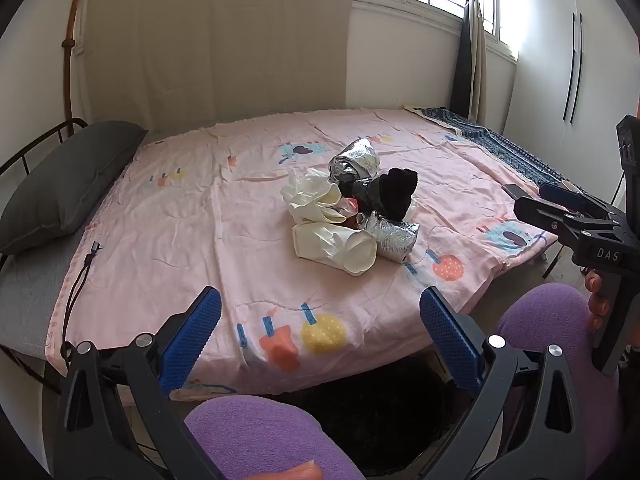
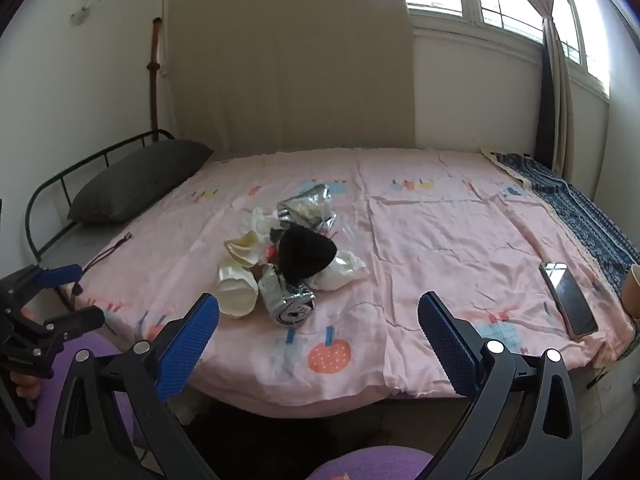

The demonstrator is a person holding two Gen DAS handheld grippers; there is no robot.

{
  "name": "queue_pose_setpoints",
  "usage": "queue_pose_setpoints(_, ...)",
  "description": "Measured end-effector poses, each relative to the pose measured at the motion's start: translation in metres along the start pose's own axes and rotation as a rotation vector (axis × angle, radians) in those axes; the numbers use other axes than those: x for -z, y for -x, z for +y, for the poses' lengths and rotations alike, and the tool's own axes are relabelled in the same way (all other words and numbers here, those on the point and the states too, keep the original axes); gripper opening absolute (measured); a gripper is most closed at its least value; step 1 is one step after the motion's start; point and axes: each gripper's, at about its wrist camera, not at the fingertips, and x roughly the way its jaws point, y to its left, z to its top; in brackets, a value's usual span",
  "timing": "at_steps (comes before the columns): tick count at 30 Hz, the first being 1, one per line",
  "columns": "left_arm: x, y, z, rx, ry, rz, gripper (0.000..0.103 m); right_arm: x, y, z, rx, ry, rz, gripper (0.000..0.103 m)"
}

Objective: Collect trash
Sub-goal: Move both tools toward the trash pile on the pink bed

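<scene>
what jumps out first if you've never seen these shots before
The eye lands on the heap of trash in the middle of the pink cartoon-print bedsheet: crumpled silver foil wrappers, cream plastic bags and a black cloth lump piled together. Next come the left gripper and right gripper, jaws wide open and empty at the near edge of the bed. A black smartphone lies alone near the bed's right edge.

Left gripper low in frame, blue pads spread wide, nothing between them. Ahead on the pink bedspread: trash pile of cream bags, foil rolls and a black cloth. Grey pillow far left. Right gripper at right edge, apart from the pile.
</scene>
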Motion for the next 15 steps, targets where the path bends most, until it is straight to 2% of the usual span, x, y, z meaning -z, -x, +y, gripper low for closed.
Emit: queue_pose_setpoints(15, 0.0021, -0.0058, -0.0032, 0.002, 0.002, 0.002, 0.097, 0.0005, 0.0000, 0.0017, 0.000, 0.006, -0.001, 0.096)
